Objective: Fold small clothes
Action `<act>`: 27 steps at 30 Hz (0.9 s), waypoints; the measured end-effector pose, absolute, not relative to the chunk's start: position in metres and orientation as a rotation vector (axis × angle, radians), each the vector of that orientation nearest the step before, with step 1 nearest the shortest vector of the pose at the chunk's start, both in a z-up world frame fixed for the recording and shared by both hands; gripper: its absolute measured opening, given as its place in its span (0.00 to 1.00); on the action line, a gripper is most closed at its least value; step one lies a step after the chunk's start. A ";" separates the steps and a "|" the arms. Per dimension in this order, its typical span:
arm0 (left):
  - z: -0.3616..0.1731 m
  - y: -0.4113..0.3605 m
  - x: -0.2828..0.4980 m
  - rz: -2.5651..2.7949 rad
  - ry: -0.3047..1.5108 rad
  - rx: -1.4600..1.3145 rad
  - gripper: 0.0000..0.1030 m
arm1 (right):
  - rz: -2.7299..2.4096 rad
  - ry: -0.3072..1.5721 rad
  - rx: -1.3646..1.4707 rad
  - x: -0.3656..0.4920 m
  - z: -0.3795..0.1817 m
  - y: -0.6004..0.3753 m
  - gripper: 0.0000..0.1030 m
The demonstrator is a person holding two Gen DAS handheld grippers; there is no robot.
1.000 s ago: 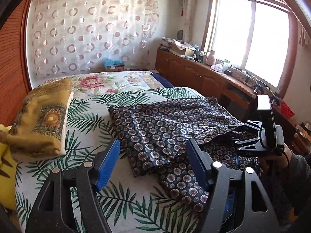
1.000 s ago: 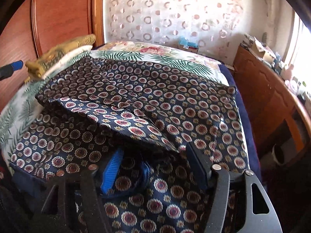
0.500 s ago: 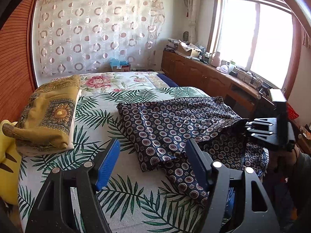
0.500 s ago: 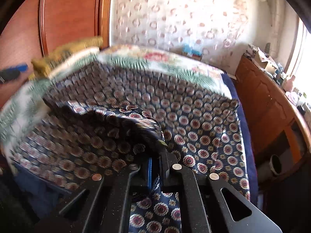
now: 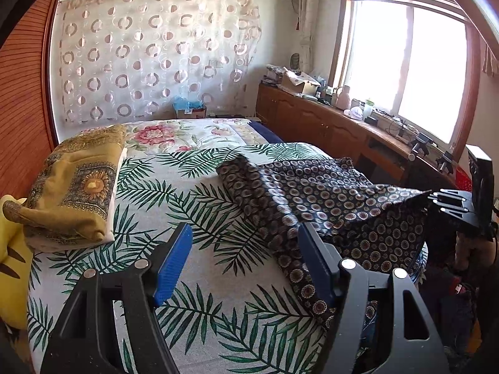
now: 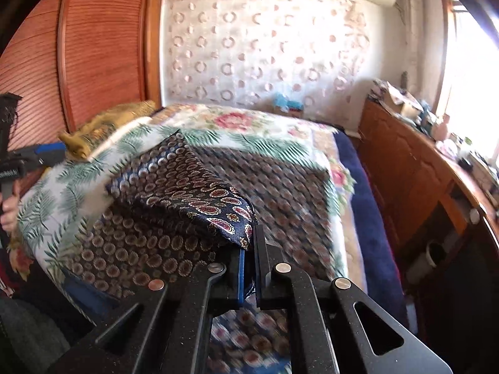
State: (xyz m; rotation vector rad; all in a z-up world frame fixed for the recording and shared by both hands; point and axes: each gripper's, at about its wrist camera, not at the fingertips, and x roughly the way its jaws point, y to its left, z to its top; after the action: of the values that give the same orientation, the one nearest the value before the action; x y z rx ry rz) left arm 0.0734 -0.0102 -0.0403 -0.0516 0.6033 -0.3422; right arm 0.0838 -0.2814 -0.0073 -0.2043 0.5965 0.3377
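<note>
A dark navy garment [image 5: 327,196] printed with round medallions lies across the right half of the bed. My right gripper [image 6: 249,249] is shut on a corner of this garment [image 6: 199,199] and holds that fold lifted over the rest of the cloth. From the left wrist view the right gripper [image 5: 436,201] appears at the far right, with the cloth drawn taut up to it. My left gripper [image 5: 243,261] hovers open over the palm-leaf bedspread [image 5: 174,205], nothing between its blue pads, just left of the garment's near edge.
A folded mustard-gold cloth [image 5: 75,187] sits on the bed's left side, a yellow item [image 5: 12,265] beside it. A wooden cabinet [image 5: 327,124] with clutter runs under the window on the right. A wooden slatted wardrobe [image 6: 78,62] stands left of the bed.
My right gripper closed on the garment's corner, then rose and pulled the fold up and towards the near right. The garment's far-left edge slid right across the bedspread. The left gripper stayed open.
</note>
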 end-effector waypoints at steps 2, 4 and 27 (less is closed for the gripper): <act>-0.040 -0.013 0.074 -0.344 0.602 -0.047 0.69 | 0.309 0.619 -0.198 0.078 -0.009 -0.288 0.04; -0.040 -0.016 0.074 -0.347 0.603 -0.043 0.69 | 0.290 0.642 -0.187 0.074 -0.014 -0.296 0.04; -0.039 -0.028 0.075 -0.356 0.607 -0.013 0.69 | 0.346 0.648 -0.148 0.050 0.006 -0.291 0.45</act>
State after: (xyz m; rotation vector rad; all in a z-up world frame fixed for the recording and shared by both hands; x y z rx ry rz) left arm 0.0746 -0.0282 -0.0388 -0.0132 0.6066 -0.3561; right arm 0.0501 -0.2913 0.0062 -0.1479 0.6481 0.3465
